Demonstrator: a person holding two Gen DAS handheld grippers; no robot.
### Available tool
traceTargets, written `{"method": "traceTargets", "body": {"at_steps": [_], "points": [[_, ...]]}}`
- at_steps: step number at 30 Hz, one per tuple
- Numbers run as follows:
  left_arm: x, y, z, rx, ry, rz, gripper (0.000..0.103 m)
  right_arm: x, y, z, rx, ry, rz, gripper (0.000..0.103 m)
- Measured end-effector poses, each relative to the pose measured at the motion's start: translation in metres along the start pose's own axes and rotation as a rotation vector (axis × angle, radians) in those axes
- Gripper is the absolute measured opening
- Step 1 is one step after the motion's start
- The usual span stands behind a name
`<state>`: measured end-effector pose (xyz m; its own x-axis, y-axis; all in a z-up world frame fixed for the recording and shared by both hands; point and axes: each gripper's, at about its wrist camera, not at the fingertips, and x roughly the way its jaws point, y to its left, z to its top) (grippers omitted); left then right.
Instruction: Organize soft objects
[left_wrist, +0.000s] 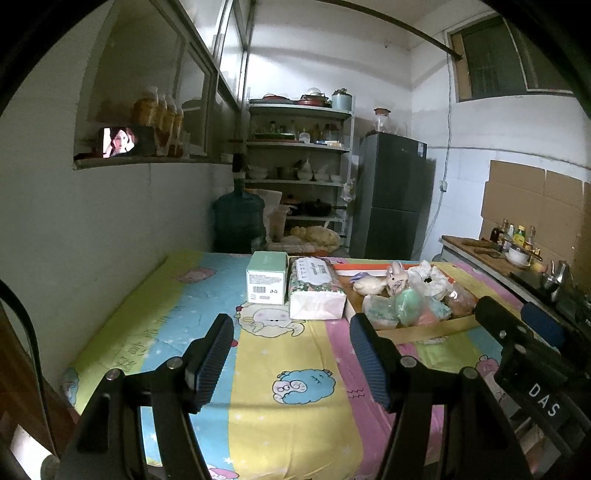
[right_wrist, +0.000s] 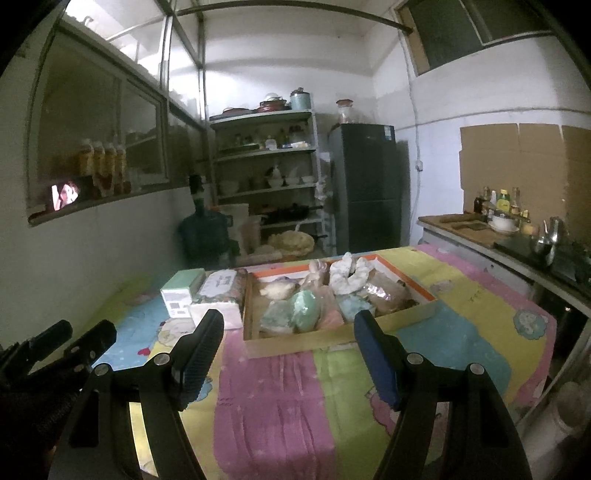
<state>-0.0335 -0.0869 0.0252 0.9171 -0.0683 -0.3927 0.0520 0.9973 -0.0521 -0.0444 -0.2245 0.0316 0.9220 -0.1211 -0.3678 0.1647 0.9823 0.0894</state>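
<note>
A shallow cardboard box (right_wrist: 332, 341) with an orange rim holds several soft toys and wrapped squishy items (right_wrist: 306, 308), among them a pink rabbit figure (left_wrist: 397, 282) and a green one (left_wrist: 408, 304). Left of it lie a tissue pack (left_wrist: 314, 291) and a mint-green box (left_wrist: 266, 277). My left gripper (left_wrist: 290, 356) hovers open over the cartoon-print cloth, short of the tissue pack, nothing between its fingers. My right gripper (right_wrist: 288, 356) is open too, empty, just in front of the cardboard box. The left gripper (right_wrist: 79, 338) also shows at the left edge of the right wrist view.
The table (left_wrist: 258, 406) is covered by a striped cartoon cloth. Behind stand a water jug (left_wrist: 238, 218), a shelf of dishes (left_wrist: 299, 166) and a dark fridge (left_wrist: 391, 195). A counter with bottles and a bowl (right_wrist: 498, 225) runs along the right wall.
</note>
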Motion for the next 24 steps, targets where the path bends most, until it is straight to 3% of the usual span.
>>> {"method": "traceTargets", "body": {"at_steps": [24], "points": [[-0.007, 0.004, -0.002, -0.007, 0.003, 0.008, 0.065, -0.015, 0.016, 0.002, -0.036, -0.015, 0.016, 0.075]]}}
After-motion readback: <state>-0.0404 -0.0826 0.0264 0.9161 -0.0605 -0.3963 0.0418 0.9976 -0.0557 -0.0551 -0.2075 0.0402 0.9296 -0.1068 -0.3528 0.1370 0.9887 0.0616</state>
